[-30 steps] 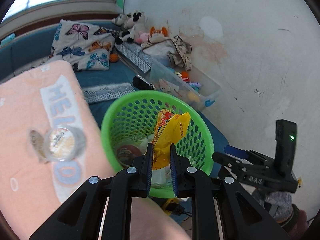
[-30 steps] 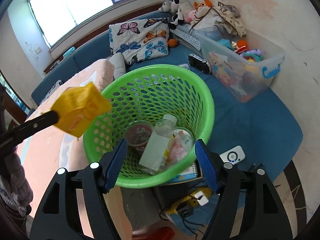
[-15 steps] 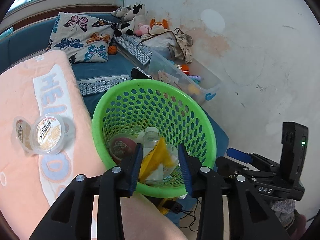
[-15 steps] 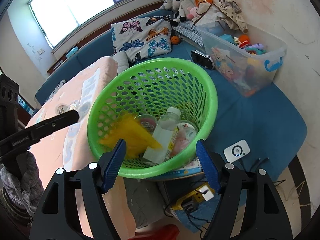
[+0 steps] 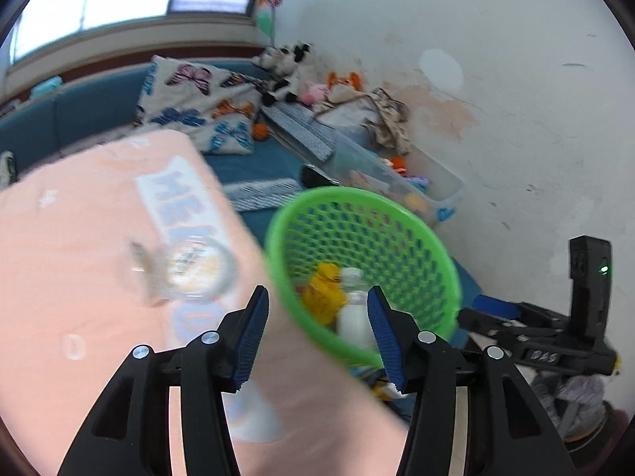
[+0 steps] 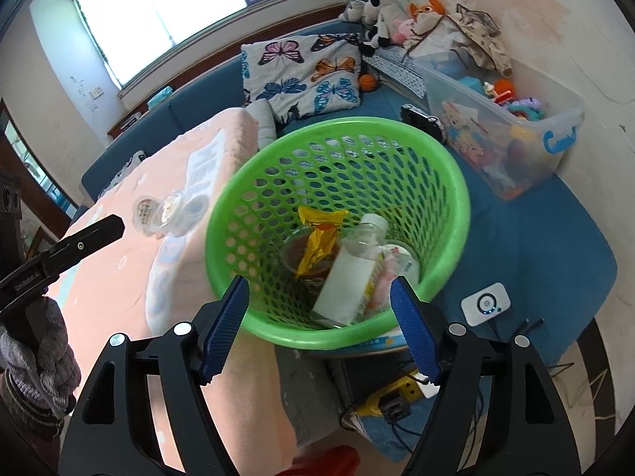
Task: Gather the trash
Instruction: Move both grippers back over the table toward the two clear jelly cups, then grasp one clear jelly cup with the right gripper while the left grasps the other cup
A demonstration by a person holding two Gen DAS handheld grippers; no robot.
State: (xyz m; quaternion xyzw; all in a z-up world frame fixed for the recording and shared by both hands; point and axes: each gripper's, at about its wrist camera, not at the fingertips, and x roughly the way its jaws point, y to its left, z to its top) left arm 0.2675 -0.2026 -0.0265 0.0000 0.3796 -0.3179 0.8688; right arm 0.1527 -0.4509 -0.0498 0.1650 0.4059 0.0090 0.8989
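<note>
Trash sits in the green basket [image 6: 452, 182] beside the pink-covered surface [image 5: 79, 238]: yellow wrapper [image 6: 319, 238] on the white bottle [image 6: 349, 273]; your left gripper [image 5: 315, 331] fingers are opening, empty (view blurred); your right gripper [image 6: 319, 327] also spreads, gripping nothing; clear lidded cup [image 6: 158, 212] waits on the cover.

The green basket [image 6: 341, 325] stood open at the top, its mouth free for a tongs to pass, though a yellow wrapper [image 6: 317, 244] and a white bottle [image 6: 349, 273] filled the bottom. On the pink blanket [image 5: 79, 238] beside it, only a clear lidded cup [image 5: 194, 269] stood in the way. A toy bin [image 6: 512, 150] hemmed the far side, against the wall
</note>
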